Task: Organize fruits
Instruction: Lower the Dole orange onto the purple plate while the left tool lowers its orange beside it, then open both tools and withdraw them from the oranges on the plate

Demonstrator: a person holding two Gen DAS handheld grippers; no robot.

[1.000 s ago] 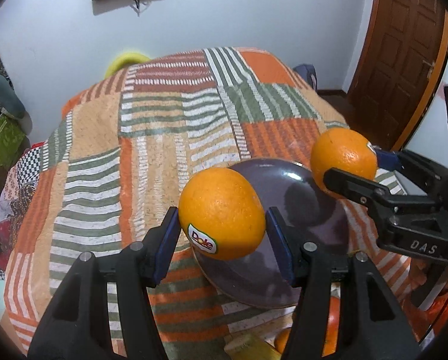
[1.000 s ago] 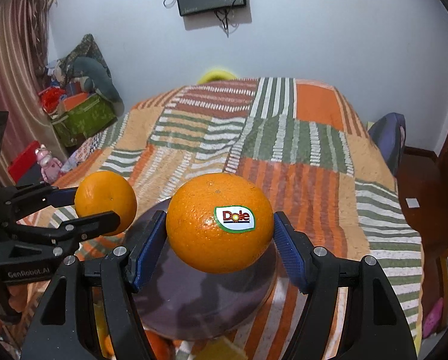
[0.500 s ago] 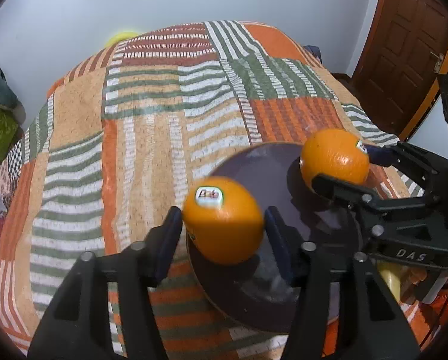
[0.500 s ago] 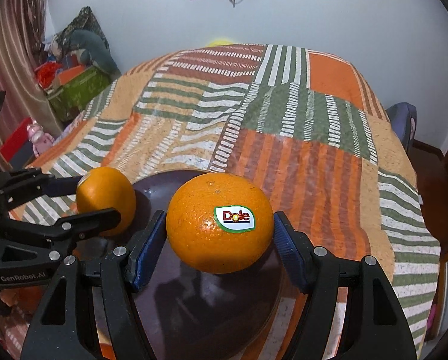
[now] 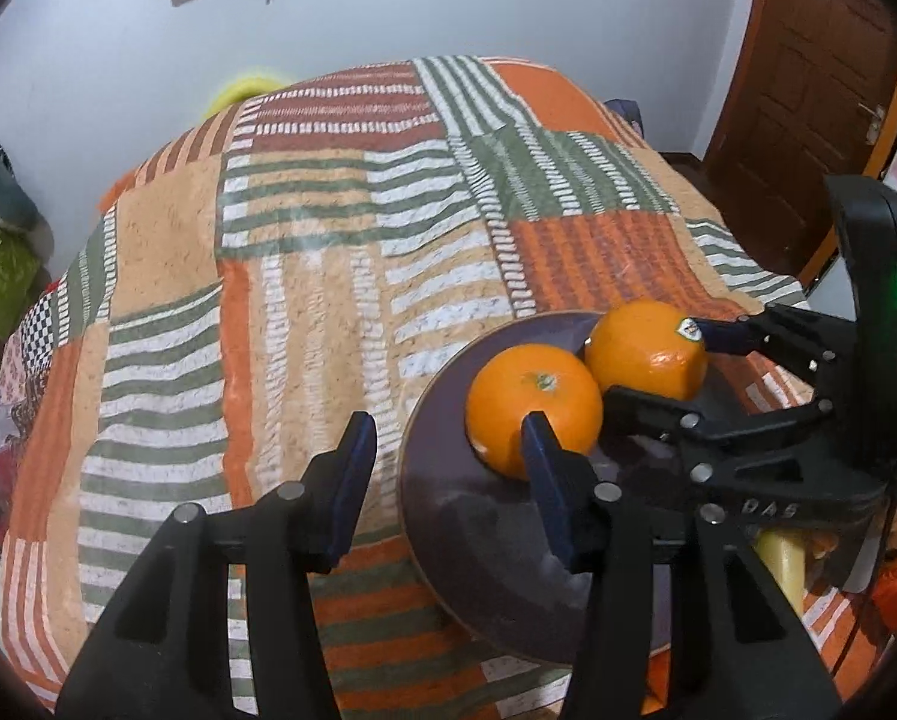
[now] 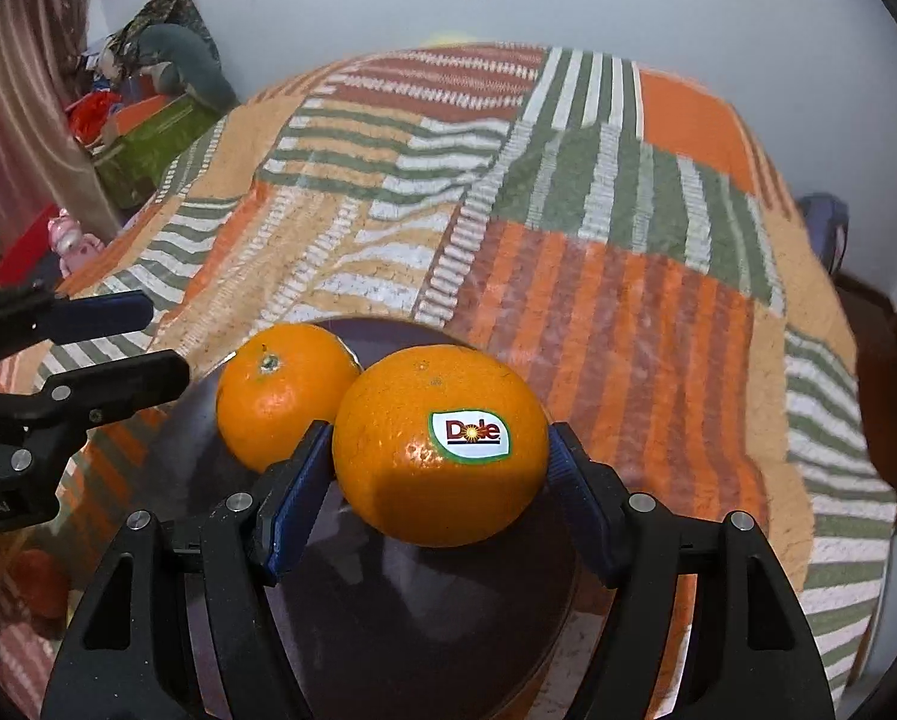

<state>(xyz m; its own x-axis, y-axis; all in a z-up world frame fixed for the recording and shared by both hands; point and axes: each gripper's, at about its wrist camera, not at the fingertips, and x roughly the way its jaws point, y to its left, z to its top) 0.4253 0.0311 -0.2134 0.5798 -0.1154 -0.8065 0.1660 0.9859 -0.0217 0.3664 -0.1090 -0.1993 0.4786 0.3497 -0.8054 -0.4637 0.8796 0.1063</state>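
Orange fruit is what I am watching: two oranges are sitting side by side, touching, on the dark plate point(image 5: 448, 516) that is lying on the patchwork bedspread point(image 5: 304, 276). My left gripper point(image 5: 448, 438) is hanging with its fingers spread wide and gripping nothing; the stem-up orange point(image 5: 532, 402) is lying just ahead of its right blue pad, which is overlapping the fruit's near side in the left wrist view, though I cannot tell whether it is touching. From the right wrist view that same orange point(image 6: 283, 393) is resting on the plate's point(image 6: 424, 618) far left part.

My right gripper point(image 6: 442, 474) is clamping the Dole-stickered orange point(image 6: 439, 444) between both blue pads, squeezing it on either side. In the left wrist view this labelled orange point(image 5: 643, 354) is sitting low over the plate's far edge, and I cannot tell whether it is bearing on the surface or hanging slightly above. The left gripper's fingers point(image 6: 118, 381) are showing at the left edge of the right view, apart, beside the plate.
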